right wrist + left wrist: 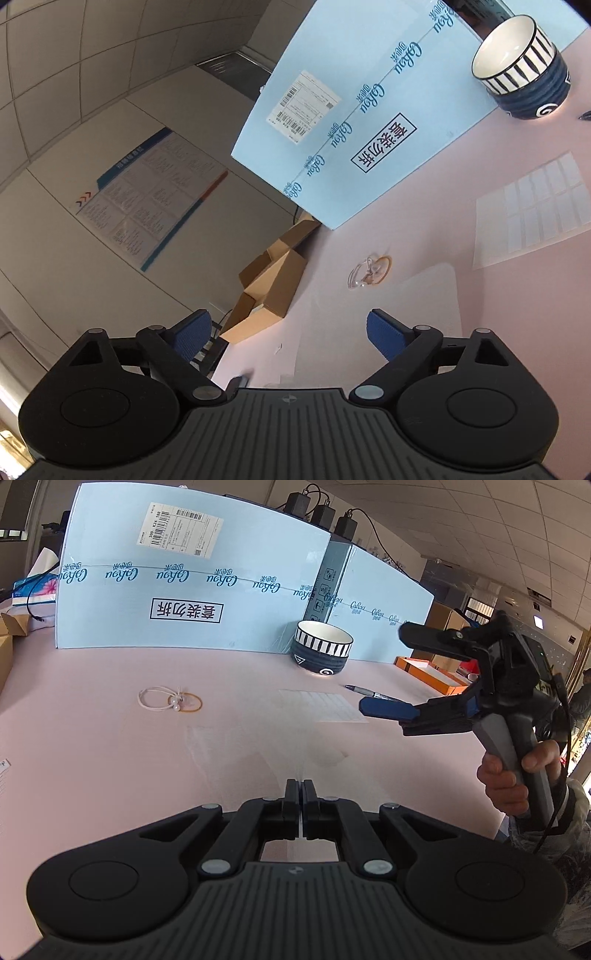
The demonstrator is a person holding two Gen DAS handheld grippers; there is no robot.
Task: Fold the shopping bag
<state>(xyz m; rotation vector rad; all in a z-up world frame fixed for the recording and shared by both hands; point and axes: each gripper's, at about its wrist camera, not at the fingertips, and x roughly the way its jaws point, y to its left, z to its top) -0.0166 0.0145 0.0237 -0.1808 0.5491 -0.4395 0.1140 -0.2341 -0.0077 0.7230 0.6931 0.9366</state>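
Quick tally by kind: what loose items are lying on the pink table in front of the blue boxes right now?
Striped dark-blue ceramic bowl: 1
Dark marker pen: 1
White label sheet: 1
Hair ties, white pearl and orange: 2
Clear plastic shopping bag: 1
Total: 6

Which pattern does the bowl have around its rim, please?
The bowl has black and white vertical stripes below its rim, above a dark blue base; the left wrist view shows it best.

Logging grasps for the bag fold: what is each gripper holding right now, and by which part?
Left gripper pinches the clear thin plastic bag at its near edge; right gripper stands open, empty.
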